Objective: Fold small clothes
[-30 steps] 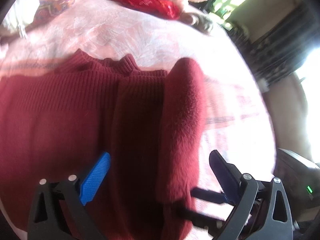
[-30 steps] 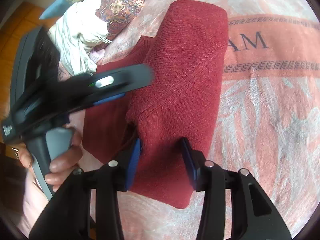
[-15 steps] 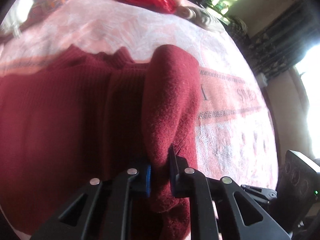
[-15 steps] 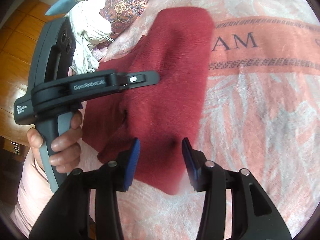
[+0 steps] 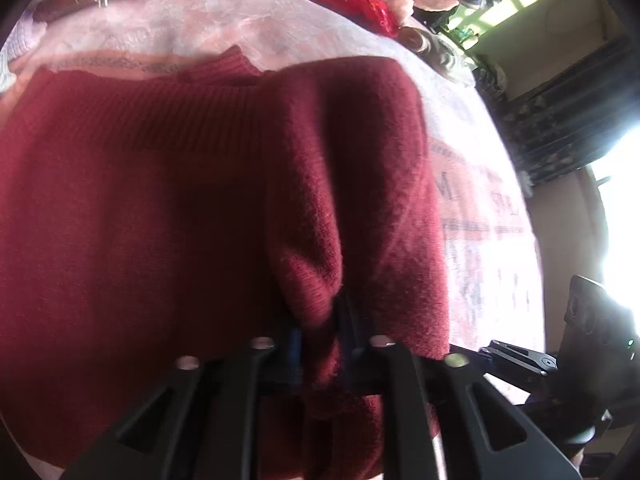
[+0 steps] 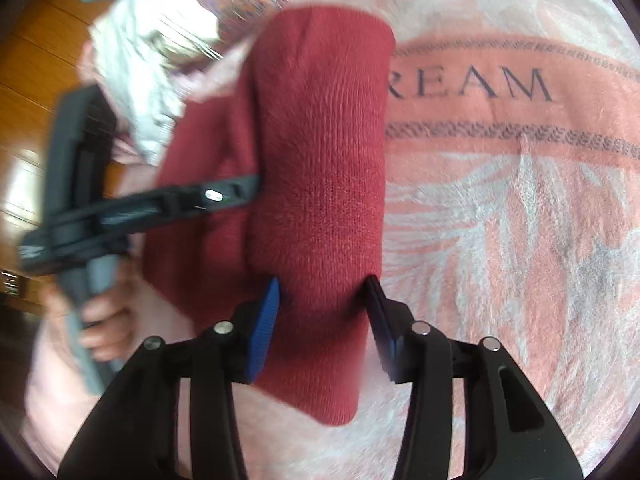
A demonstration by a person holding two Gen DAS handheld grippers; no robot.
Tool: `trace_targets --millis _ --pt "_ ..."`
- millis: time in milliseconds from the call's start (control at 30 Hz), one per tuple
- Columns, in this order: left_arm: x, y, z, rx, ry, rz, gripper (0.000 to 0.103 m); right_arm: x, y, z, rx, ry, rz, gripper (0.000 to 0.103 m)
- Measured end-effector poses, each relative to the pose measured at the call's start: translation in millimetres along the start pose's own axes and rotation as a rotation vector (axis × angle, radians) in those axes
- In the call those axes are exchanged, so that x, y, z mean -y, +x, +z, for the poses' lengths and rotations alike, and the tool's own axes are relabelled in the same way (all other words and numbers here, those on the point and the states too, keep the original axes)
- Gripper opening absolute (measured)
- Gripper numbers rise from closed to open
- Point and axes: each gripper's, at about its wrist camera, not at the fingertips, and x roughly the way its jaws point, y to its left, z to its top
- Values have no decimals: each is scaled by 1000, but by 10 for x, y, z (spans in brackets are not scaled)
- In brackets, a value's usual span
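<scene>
Left wrist: left gripper (image 5: 320, 330) pinching sweater (image 5: 160, 220) fold, right gripper (image 6: 324, 320) wide astride sleeve (image 6: 320, 160).

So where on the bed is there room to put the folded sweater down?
The bare pink blanket right of the red sweater, below the lettered band, looks free. The left is crowded: a pile of clothes and the left gripper pinching the sweater. The right gripper straddles the sleeve, open.

Left tongs (image 5: 318, 344) pinch a fold of the maroon sweater (image 5: 160, 208), seemingly raised off the blanket (image 5: 480, 208).
</scene>
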Motion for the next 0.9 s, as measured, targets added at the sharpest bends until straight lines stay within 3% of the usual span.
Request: trace_targets --millis 33,100,167,200,300,600,700,767,833,900 --pt "9 -21 -12 3 1 22 48 14 31 -10 -3 3 -10 48" --pt "27 -60 -36 15 21 22 58 37 37 -26 -3 3 -13 48" --pt "31 -90 -70 20 36 29 75 76 19 -33 -3 13 -4 48" --pt "32 -110 -96 24 34 37 78 87 17 -32 -3 19 1 48" --pt "45 -128 -128 18 22 7 79 100 -4 -45 -4 18 -3 48" --pt "263 90 -122 -27 87 30 80 44 19 -18 -3 -1 -22 48" --pt "320 116 -141 -30 106 13 62 44 29 -23 -2 -6 -25 48" --pt "337 126 -145 -47 100 -35 37 38 30 -33 -2 -9 -28 48" --pt "374 135 -128 -55 93 -39 38 35 26 -46 2 -7 -22 50" --pt "374 169 -101 -62 85 -15 52 25 30 -54 2 -15 -28 50"
